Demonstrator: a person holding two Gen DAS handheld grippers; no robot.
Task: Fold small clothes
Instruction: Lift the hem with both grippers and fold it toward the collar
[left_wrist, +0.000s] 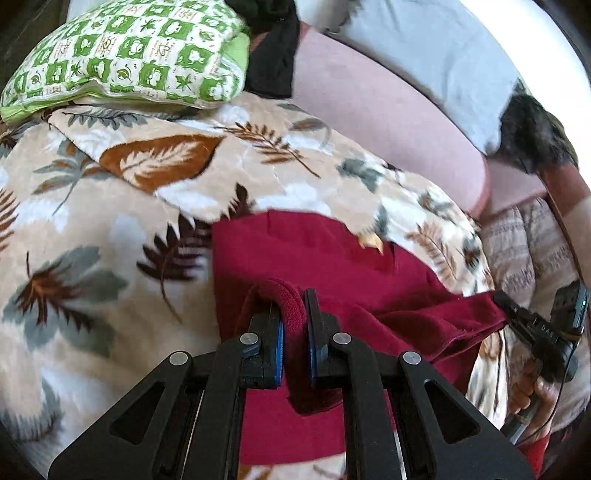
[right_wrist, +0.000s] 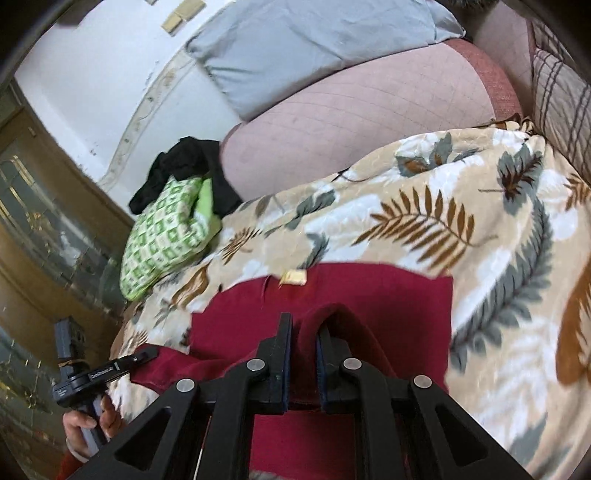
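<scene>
While both my grippers pinch it, one dark red garment (left_wrist: 332, 258) lies on one leaf-print blanket (left_wrist: 110, 221), a yellow tag (right_wrist: 293, 277) at its far edge. My left gripper (left_wrist: 293, 314) is clamped on a ribbed hem fold, my right gripper (right_wrist: 304, 332) on another raised fold. One green checked pillow (left_wrist: 129, 55) far left, one black cloth (right_wrist: 184, 162), one pink cushion (right_wrist: 351, 118), one grey pillow (right_wrist: 314, 44); bare blanket right.

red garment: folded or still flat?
Mid-fold. The red garment has its near edge lifted, pinched by the left gripper and the right gripper; the far part with the tag lies on the blanket.
</scene>
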